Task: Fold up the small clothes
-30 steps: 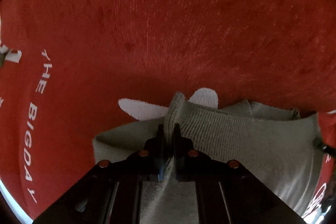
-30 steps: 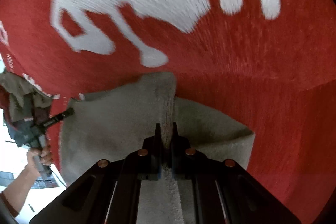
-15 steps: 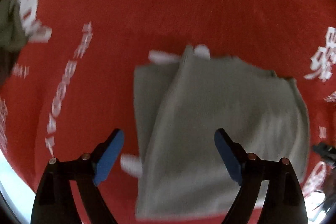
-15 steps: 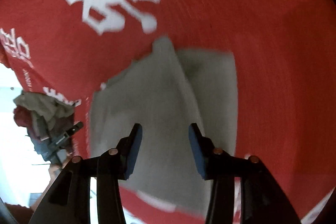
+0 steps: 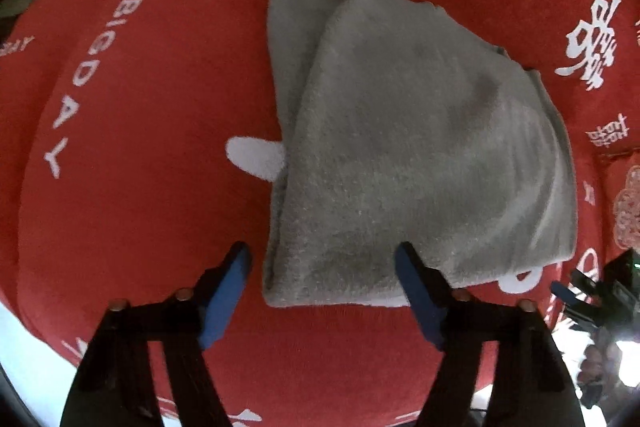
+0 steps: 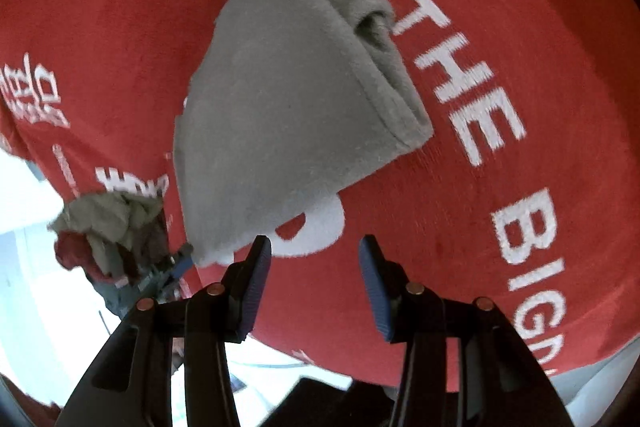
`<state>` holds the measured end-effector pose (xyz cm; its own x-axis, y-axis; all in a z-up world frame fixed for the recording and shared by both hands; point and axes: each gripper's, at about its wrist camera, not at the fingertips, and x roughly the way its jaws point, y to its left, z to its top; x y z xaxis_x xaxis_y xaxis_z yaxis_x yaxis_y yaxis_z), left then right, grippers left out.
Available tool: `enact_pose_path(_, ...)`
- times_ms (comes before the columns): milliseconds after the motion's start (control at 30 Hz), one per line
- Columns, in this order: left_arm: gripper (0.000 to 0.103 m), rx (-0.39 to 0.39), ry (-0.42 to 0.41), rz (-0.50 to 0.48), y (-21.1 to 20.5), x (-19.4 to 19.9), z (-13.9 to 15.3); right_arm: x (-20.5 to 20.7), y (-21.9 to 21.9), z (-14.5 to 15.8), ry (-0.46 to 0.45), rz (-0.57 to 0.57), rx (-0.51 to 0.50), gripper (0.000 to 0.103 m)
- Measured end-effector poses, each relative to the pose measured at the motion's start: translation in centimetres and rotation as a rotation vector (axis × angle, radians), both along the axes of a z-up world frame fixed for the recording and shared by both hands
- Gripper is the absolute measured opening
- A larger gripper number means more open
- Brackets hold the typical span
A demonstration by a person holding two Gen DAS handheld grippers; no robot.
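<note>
A grey knitted cloth [image 5: 400, 147] lies folded on a red blanket [image 5: 140, 207] with white lettering. One layer sits askew over the other, leaving a strip uncovered on the left. My left gripper [image 5: 324, 267] hovers over the cloth's near edge with its blue pads [image 5: 234, 279] apart and closing. The pads do not press on the cloth. In the right wrist view the same cloth [image 6: 288, 99] lies ahead and to the left. My right gripper [image 6: 316, 267] stands open over bare blanket [image 6: 460, 227], just short of the cloth's near corner, with nothing between its fingers.
A heap of crumpled clothes [image 6: 108, 227] lies at the blanket's left edge in the right wrist view, with a dark tool [image 6: 172, 267] beside it. The blanket ends close behind both grippers, with a pale surface [image 6: 32, 307] beyond. The other gripper [image 5: 588, 299] shows at the lower right.
Both grippers were shut on the grey cloth's fold a second ago. They have let go, opened and drawn back, and the cloth now lies flat and folded.
</note>
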<state>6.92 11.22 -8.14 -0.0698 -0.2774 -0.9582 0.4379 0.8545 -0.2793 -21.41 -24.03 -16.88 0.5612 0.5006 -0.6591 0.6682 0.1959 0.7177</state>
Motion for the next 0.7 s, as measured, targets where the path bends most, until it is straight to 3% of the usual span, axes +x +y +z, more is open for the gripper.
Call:
enact_pose_path(33,0.054,-0.008,0.006,-0.006,0.2,-0.1,-0.1,-0.1,0.0,-0.5,-0.001,-0.032,0.001,0.050)
enact_pose_path(100,0.044,0.006,0.003,-0.037,0.1,-0.2,-0.4,0.1,0.0,-0.9,-0.004,-0.084,0.003,0.050)
enact_pose_path(167,0.017,0.005,0.000,-0.064,0.0,-0.1,-0.7,-0.2,-0.4,-1.4,-0.017,-0.158,0.017,0.050)
enact_pose_path(200,0.013,0.015,0.000,-0.068,0.1,0.1,-0.9,-0.2,-0.6,-1.7,-0.016,-0.193,0.027,0.050)
enact_pose_path(233,0.010,0.008,0.004,-0.065,0.2,0.4,-0.8,-0.2,-0.9,-1.9,-0.015,-0.210,0.034,0.036)
enact_pose_path(267,0.009,-0.004,0.008,-0.059,0.5,0.6,-0.6,0.0,-1.1,-1.8,0.001,-0.215,0.027,0.008)
enact_pose_path(467,0.009,0.049,-0.049,-0.109,0.9,-0.8,-0.6,1.5,-1.4,2.1,-0.008,-0.063,-0.152,0.007)
enact_pose_path(600,0.009,0.052,-0.078,-0.087,1.0,-1.4,-1.1,-0.2,-2.1,-0.9,0.111,-0.023,-0.175,0.006)
enact_pose_path(633,0.009,0.052,-0.084,-0.079,1.1,-1.5,-0.9,-0.6,-2.3,-1.3,0.116,-0.030,-0.170,0.000)
enact_pose_path(700,0.016,0.073,-0.109,-0.067,1.3,-1.7,-0.4,-1.1,-2.6,-1.5,0.098,-0.051,-0.153,0.000)
